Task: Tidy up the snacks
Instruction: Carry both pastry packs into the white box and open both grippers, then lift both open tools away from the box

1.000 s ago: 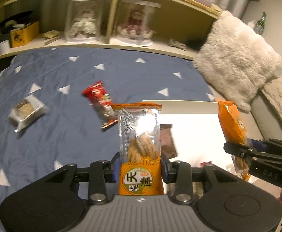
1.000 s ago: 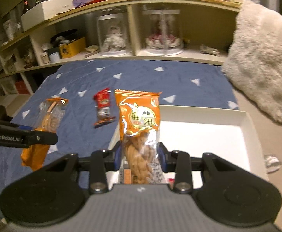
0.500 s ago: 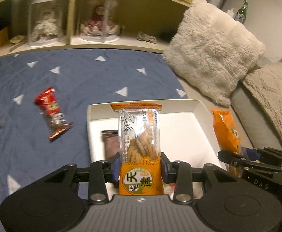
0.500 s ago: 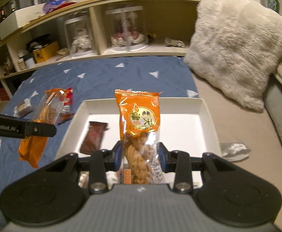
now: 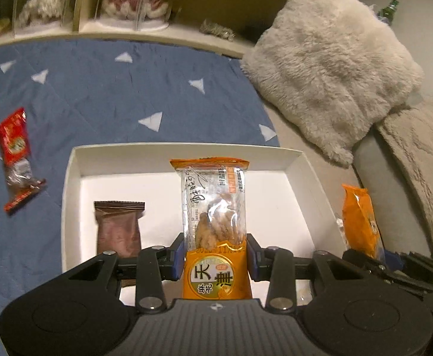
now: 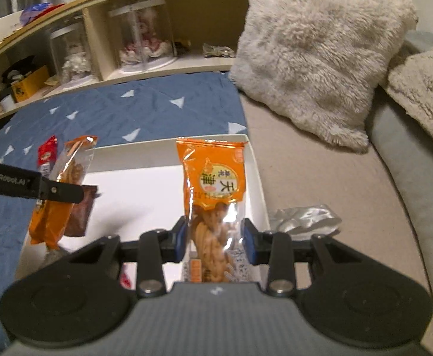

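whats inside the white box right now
A brown packet lies flat in the white box. Both grippers hold orange twist packs over it, the left and right, covering the near floor.

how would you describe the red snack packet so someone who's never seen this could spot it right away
Start at the blue bedspread with white triangles, then find the white tray resting on it. The red snack packet lies flat on the bedspread just left of the tray, outside it. It is the only red packet; the others are orange or brown, and held in grippers or inside the tray.
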A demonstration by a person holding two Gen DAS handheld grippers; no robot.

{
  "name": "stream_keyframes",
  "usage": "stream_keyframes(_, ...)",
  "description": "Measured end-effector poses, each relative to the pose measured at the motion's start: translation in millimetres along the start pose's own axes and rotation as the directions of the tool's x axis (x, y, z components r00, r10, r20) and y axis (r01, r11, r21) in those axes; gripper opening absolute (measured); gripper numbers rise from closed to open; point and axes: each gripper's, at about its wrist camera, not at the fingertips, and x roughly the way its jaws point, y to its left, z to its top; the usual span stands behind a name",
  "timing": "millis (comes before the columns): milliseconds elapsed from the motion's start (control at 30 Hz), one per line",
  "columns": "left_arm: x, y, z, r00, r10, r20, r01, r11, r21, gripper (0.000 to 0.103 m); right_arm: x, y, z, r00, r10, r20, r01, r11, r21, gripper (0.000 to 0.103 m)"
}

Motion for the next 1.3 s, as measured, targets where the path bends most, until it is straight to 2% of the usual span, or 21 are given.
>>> stream_keyframes(133, 26.6, 12.9, 6.1, 1.000, 0.005, -0.024, -0.006, 0.998, -0.061, 0.041, 16.6, -4.1, 2.9, 1.000, 0.001, -0.027, -0.001, 1.000, -0.002, 0.043)
stream_keyframes(333, 57.1, 28.7, 3.3, 0.998, 0.022, -0.055, -0.027, 0.995, -0.091, 0.041, 51.7, -9.1, 14.2, 0.998, -0.002, -0.070, 0.001, 1.000, -0.005, 0.043)
stream_keyframes(533, 70.0, 38.1, 7.1, 0.998, 0.040, -0.046, -0.045, 0.993, -0.105, 0.041, 88.7, -9.8, 32.0, 0.993, 0.001, -0.120, -0.002, 1.000, -0.006, 0.043)
stream_keyframes(633, 73.6, 40.4, 10.9, 0.998, 0.052, -0.044, -0.057, 0.993, -0.101, 0.042, 102.3, -7.4, 39.3, 0.993, -0.012, -0.117, 0.010, 1.000, -0.018, 0.045)
stream_keyframes(733, 74.2, 39.9, 14.1, 0.997, 0.067, -0.038, -0.070, 0.994, -0.085, 0.045, 114.2, -5.8, 45.5, 0.994, -0.024, -0.110, 0.022, 1.000, -0.023, 0.048)
stream_keyframes(767, 73.9, 39.4, 14.6, 0.997, 0.062, -0.040, -0.065, 0.995, -0.079, 0.050, 116.3, -5.2, 46.8, 0.994, -0.030, -0.106, 0.027, 0.999, -0.028, 0.049)
stream_keyframes(800, 73.1, 38.4, 14.9, 0.997, 0.062, -0.043, -0.065, 0.995, -0.075, 0.056, 117.3, -4.5, 47.0, 0.994, -0.039, -0.098, 0.036, 0.999, -0.030, 0.052)
stream_keyframes(900, 68.4, 32.2, 14.2, 0.998, 0.046, -0.042, -0.048, 0.998, -0.052, 0.063, 114.3, -6.3, 45.3, 0.995, -0.036, -0.093, 0.035, 0.999, -0.010, 0.062)
stream_keyframes(1100, 55.2, 16.2, 6.6, 0.997, 0.040, -0.065, -0.040, 0.999, 0.004, 0.066, 95.7, -12.6, 37.8, 0.996, 0.003, -0.093, 0.001, 0.999, 0.049, 0.062)
stream_keyframes(1300, 36.9, 6.3, -1.6, 0.996, 0.047, -0.077, -0.043, 0.998, 0.047, 0.067, 74.0, -12.2, 26.6, 0.996, -0.002, -0.092, 0.008, 0.998, 0.057, 0.065)
